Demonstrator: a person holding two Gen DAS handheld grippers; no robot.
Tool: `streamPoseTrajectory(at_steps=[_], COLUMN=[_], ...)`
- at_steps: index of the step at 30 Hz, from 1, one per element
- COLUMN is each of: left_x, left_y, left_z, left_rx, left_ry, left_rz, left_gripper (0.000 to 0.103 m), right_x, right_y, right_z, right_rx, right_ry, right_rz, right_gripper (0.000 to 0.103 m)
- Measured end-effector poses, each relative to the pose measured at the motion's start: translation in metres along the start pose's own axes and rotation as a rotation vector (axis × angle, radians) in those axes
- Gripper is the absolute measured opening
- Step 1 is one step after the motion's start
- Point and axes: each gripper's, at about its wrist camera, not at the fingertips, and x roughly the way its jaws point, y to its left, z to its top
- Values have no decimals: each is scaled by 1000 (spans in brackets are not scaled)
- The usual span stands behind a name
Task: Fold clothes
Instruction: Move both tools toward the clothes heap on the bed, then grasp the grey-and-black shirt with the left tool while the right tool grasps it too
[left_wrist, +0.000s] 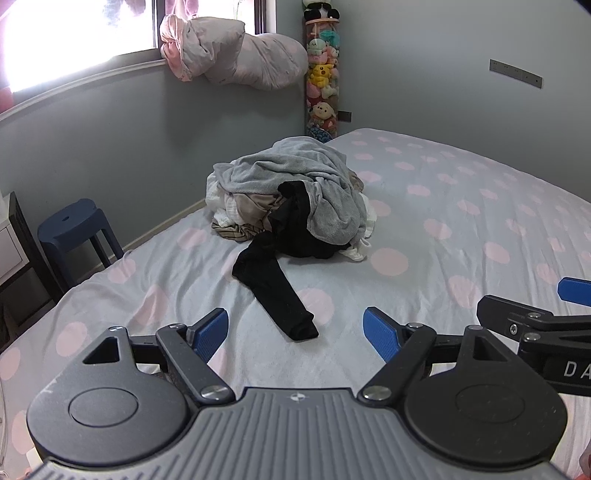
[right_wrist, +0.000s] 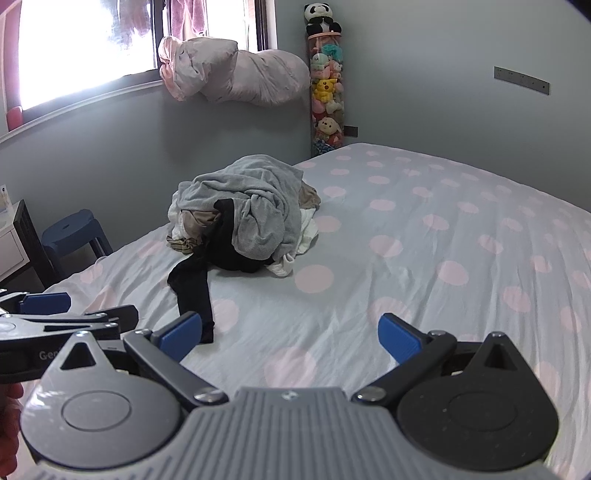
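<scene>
A heap of clothes (left_wrist: 291, 192) lies on the bed, topped by a grey garment (left_wrist: 325, 177) (right_wrist: 258, 199). A black garment (left_wrist: 273, 284) (right_wrist: 195, 288) trails out of the heap toward me, its leg end lying flat on the sheet. My left gripper (left_wrist: 295, 330) is open just above the sheet, the black leg's tip between and just ahead of its blue fingertips. My right gripper (right_wrist: 290, 334) is open too, with nothing between its fingers; the black leg ends by its left fingertip (right_wrist: 181, 332). Each gripper shows at the edge of the other's view.
The bed (left_wrist: 461, 229) has a pale grey sheet with pink dots. A dark blue stool (left_wrist: 74, 229) and a dark shelf (left_wrist: 18, 236) stand left of the bed. A bundled quilt (left_wrist: 240, 55) rests on the windowsill; a tube of plush toys (left_wrist: 321, 74) fills the corner.
</scene>
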Motion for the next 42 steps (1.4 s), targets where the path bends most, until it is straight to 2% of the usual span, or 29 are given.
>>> streamPoseTrajectory(at_steps=[13, 20, 26, 28, 30, 31, 32, 33, 35, 40, 42], left_x=[11, 35, 70, 86, 106, 117, 128, 139, 162, 224, 238], left_y=[8, 17, 24, 27, 31, 33, 35, 37, 41, 52, 53], left_z=[5, 22, 47, 56, 65, 69, 73, 76, 81, 89, 92], left_rx=[-31, -51, -39, -41, -38, -37, -33, -27, -5, -2, -12], left_ry=[21, 39, 58, 65, 77, 86, 90, 92, 86, 99, 107], left_rz=[0, -11, -23, -36, -55, -61, -62, -60, -57, -66, -91], left_gripper=[80, 80, 79, 75, 64, 63, 62, 62, 62, 62, 60], right_x=[10, 36, 82, 98, 115, 124, 133, 143, 168, 231, 253], right_y=[4, 2, 3, 4, 6, 9, 11, 15, 20, 23, 25], right_z=[2, 17, 38, 43, 47, 49, 51, 53, 57, 59, 60], right_rx=[-28, -57, -94, -115, -144, -170, -197, -225, -263, -283, -304], right_ry=[3, 28, 75, 70, 60, 52, 45, 45, 67, 96, 94], right_rz=[28, 71, 107, 124, 140, 141, 139, 136, 147, 175, 174], right_gripper=[102, 103, 103, 102, 101, 101, 96, 85, 78, 78, 78])
